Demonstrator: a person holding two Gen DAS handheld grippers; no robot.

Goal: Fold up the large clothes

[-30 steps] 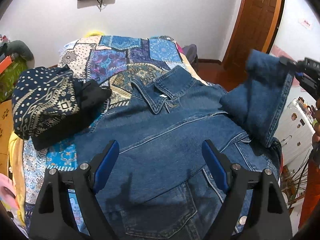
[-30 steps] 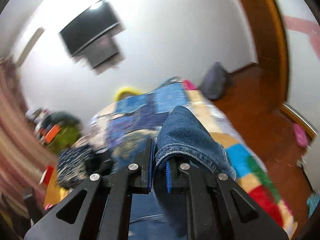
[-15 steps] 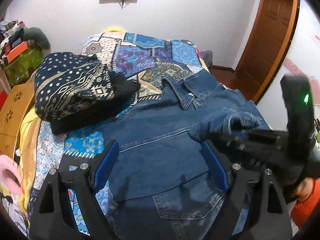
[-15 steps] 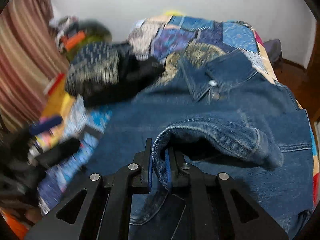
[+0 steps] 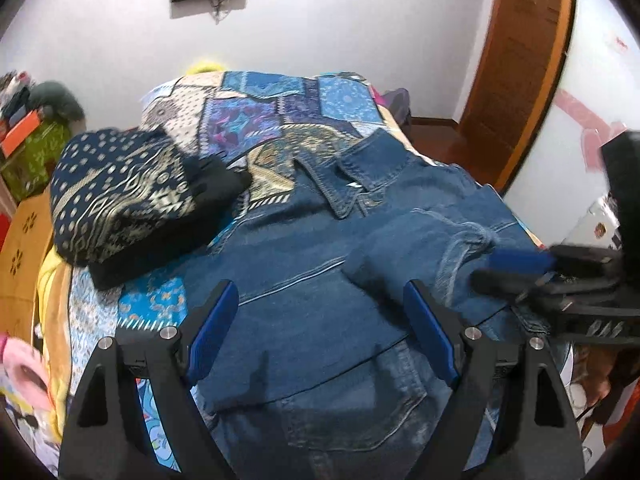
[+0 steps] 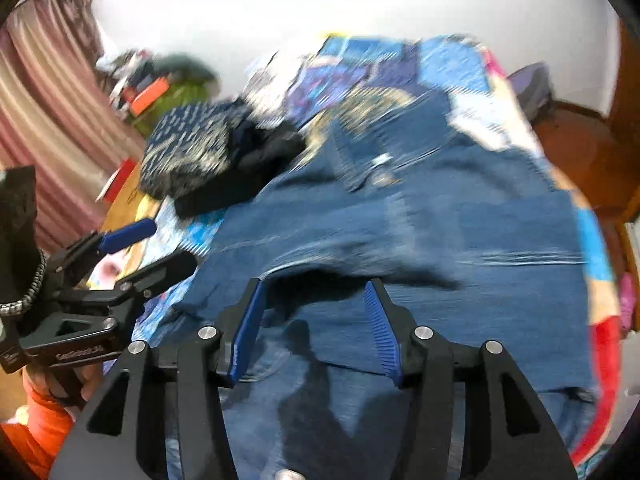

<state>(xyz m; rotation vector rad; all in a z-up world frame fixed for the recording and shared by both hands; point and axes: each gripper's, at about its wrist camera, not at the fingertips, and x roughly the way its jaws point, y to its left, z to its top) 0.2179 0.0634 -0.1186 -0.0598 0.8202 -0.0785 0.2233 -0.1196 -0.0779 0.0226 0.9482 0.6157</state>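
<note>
Now the sleeve (image 5: pixel 420 256) lies across the denim jacket (image 5: pixel 304 312) on the bed (image 5: pixel 256 120), so both grippers, left gripper (image 5: pixel 320 332) and right gripper (image 6: pixel 316 328), hover with fingers wide, holding nothing.

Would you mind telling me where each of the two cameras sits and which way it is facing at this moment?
Left wrist: on the left gripper, facing up the bed over the denim jacket; its own open fingers show, and the right gripper.
Right wrist: on the right gripper, facing across the jacket; its own open fingers show, with the left gripper at left.
Shared: jacket, folded patterned garment, patchwork bedspread.
</note>
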